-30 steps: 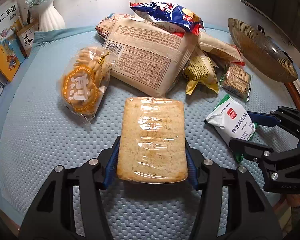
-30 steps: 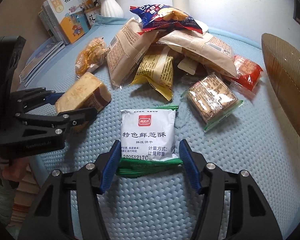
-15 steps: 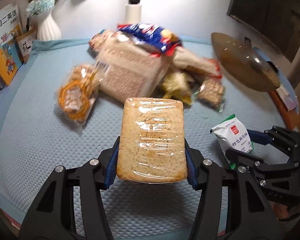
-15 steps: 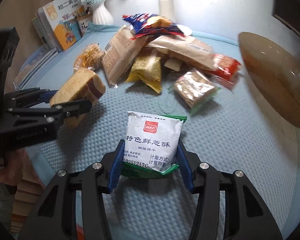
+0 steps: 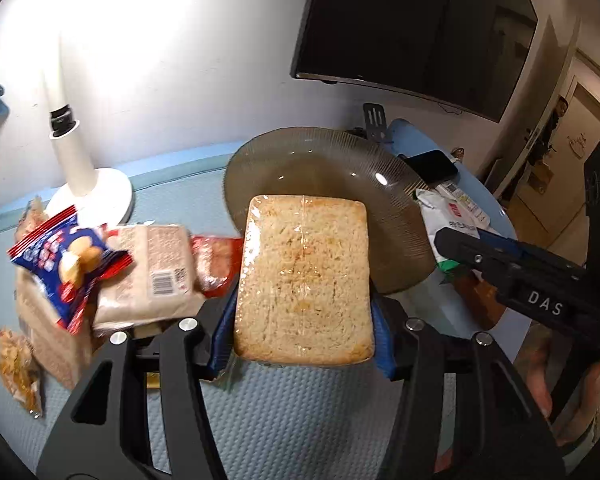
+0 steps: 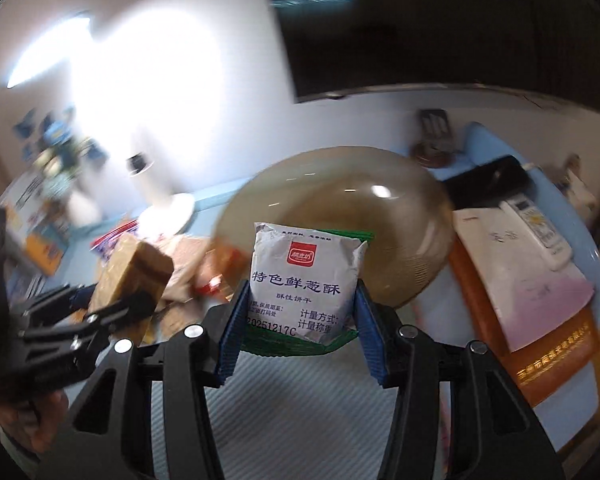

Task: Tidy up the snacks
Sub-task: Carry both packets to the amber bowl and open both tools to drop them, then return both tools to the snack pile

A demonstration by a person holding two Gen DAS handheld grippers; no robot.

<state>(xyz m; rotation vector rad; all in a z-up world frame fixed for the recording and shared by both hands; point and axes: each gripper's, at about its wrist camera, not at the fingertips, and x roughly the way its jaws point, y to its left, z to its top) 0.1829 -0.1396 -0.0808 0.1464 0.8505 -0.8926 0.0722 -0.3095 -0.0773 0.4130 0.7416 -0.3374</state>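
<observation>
The wrapped bread slice (image 5: 304,280) is pinched between the blue pads of the left hand-held gripper (image 5: 303,328) and the white scallion-biscuit packet (image 6: 302,280) is clamped in the right hand-held gripper (image 6: 300,330), both held above the tabletop (image 5: 300,420) and in front of the ribbed glass bowl (image 5: 404,200). For a clean drop, each snack should be carried over the bowl's rim, lowered close to its floor and only then released. The two should be set down side by side, so that collision is avoided.
</observation>
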